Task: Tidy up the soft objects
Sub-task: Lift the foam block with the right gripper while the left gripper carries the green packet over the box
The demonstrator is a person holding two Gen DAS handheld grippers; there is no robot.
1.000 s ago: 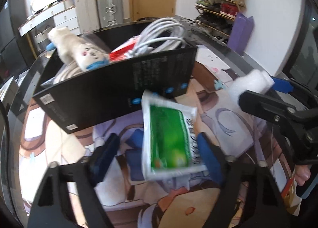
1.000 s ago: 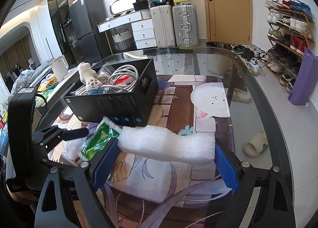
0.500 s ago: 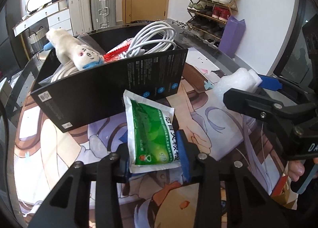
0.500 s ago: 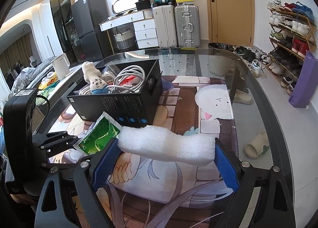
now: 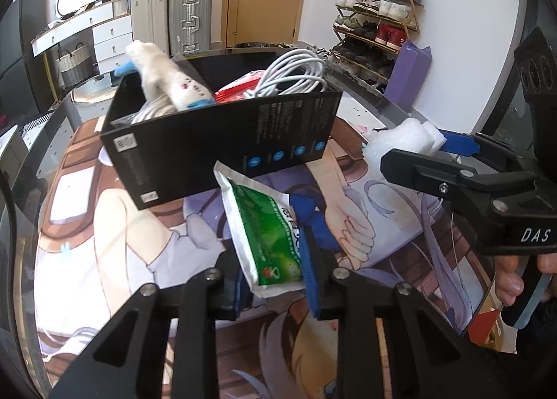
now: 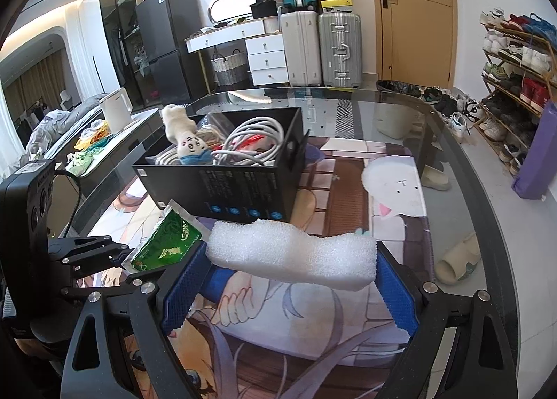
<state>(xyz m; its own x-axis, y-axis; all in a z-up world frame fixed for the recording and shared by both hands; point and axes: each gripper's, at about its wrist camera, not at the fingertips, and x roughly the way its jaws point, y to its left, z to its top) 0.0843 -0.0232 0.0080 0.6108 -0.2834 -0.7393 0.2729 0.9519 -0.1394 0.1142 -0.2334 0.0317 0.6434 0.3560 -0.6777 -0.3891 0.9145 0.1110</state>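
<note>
Your left claw (image 5: 275, 280) hides the green packet's (image 5: 268, 235) lower edge; its print is unreadable. The box (image 6: 243, 190) wall hides the cable's (image 6: 257, 141) lower coils.

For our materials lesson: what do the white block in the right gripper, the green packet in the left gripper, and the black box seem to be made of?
White block: looks like soft polyethylene foam, matte, with a bubbly open texture.
Green packet: apparently thin plastic film, glossy, with crinkled white sealed edges.
Black box: probably printed cardboard, smooth satin finish, with thin straight walls, small print and stickers.
</note>
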